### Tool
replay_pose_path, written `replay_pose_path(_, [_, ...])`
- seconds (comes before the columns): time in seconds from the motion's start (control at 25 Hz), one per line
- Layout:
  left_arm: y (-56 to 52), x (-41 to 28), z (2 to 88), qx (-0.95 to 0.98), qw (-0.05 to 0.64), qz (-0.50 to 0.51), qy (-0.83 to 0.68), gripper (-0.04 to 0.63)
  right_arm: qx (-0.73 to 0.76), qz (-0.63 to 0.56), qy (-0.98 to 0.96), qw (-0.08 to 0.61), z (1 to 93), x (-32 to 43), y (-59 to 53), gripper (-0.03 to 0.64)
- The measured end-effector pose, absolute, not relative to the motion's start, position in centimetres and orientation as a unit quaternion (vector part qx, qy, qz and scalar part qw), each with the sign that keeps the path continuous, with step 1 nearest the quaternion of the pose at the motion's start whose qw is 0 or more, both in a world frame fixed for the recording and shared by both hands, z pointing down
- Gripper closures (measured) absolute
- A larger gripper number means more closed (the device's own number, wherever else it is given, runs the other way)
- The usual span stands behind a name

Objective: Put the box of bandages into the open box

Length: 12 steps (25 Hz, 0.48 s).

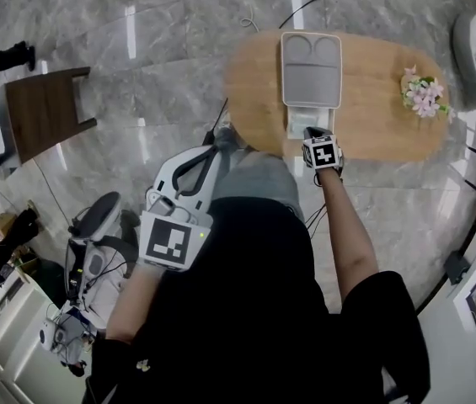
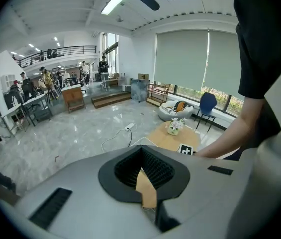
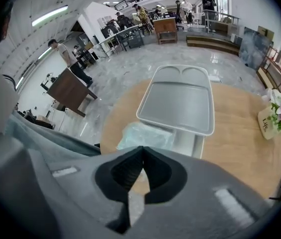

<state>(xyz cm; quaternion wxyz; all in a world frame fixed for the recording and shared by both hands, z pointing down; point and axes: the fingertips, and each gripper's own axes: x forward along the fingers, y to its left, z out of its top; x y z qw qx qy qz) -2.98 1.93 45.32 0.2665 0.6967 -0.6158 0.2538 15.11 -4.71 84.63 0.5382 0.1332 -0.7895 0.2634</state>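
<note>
The right gripper [image 3: 142, 153] is clenched: its two dark pads meet along a line at the tips, and only a thin sliver of the wooden surface [image 1: 372, 124] shows through lower down. Nothing is caught between them. It hangs over the near edge of the oval surface, pointing toward the far edge. The person's bare right forearm [image 1: 351, 242] stretches straight forward behind it, with the marker cube [image 1: 322, 152] facing up.

Just beyond its tips lies the box of bandages [image 3: 145, 135], a pale green pack under shiny wrap. It sits close to the near edge and just beside the near left corner of the open box [image 1: 311, 78]. Whether the two touch cannot be told. The gripper is near the pack but not on it.

The open box is grey with a raised rim and lies lengthwise across the middle of the surface, from the near edge toward the far one.

The left gripper [image 2: 141, 156] is clenched too, pads together at the tips and grasping nothing. It is held off the surface, low at the person's left side and above the floor, with the left arm bent. It faces the surface from beyond its left end. A pot of flowers [image 1: 423, 93] stands near the right end of the surface, well apart from both boxes.
</note>
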Motion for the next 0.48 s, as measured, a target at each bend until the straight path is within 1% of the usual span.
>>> replay_pose_path(0.48, [3.8, -4.0, 47.5, 0.649, 0.304, 0.261, -0.647, 0.586, 0.101, 0.247, -0.757, 0.596, 90.5, 15.5, -5.8, 0.618])
